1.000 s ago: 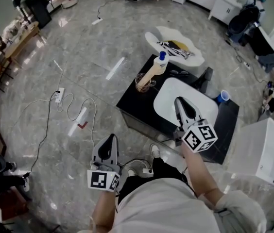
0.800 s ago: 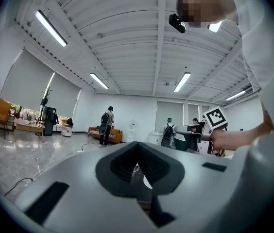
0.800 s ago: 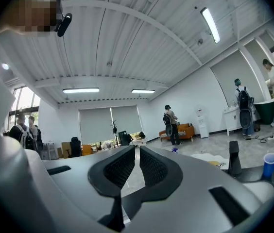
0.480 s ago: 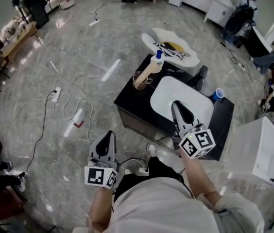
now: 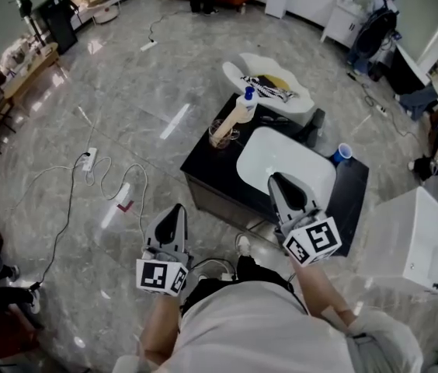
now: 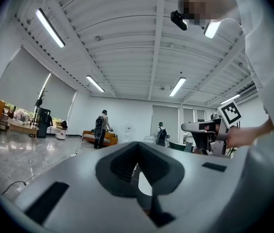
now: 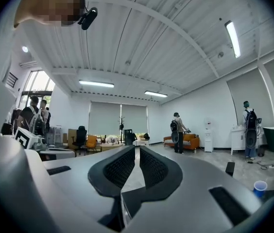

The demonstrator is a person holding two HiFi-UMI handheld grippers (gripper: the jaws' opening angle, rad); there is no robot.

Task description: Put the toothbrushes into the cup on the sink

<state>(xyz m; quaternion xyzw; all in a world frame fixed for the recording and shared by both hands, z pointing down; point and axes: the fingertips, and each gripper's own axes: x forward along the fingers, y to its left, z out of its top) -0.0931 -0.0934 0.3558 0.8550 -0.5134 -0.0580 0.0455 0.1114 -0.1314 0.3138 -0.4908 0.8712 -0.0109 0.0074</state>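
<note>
A clear cup (image 5: 220, 134) stands at the left end of a black counter (image 5: 211, 169), beside a cream bottle with a blue cap (image 5: 242, 109). The white sink (image 5: 312, 176) sits in the counter's middle. A few thin dark items (image 5: 273, 118) lie behind the sink, too small to tell as toothbrushes. My right gripper (image 5: 278, 180) hovers over the sink's near edge, shut and holding nothing; its jaws (image 7: 137, 165) point into the room. My left gripper (image 5: 175, 210) hangs over the floor left of the counter, its jaws (image 6: 137, 166) shut and empty too.
A blue cup (image 5: 343, 152) stands by the counter's far right corner. A white irregular table (image 5: 300, 99) with clutter is behind the counter. A white box (image 5: 417, 243) stands at the right. Cables and a power strip (image 5: 88, 158) lie on the floor at the left.
The counter has slid slightly up and left in the head view. My right gripper has drawn back a little toward the sink's near edge. Both grippers stay shut.
</note>
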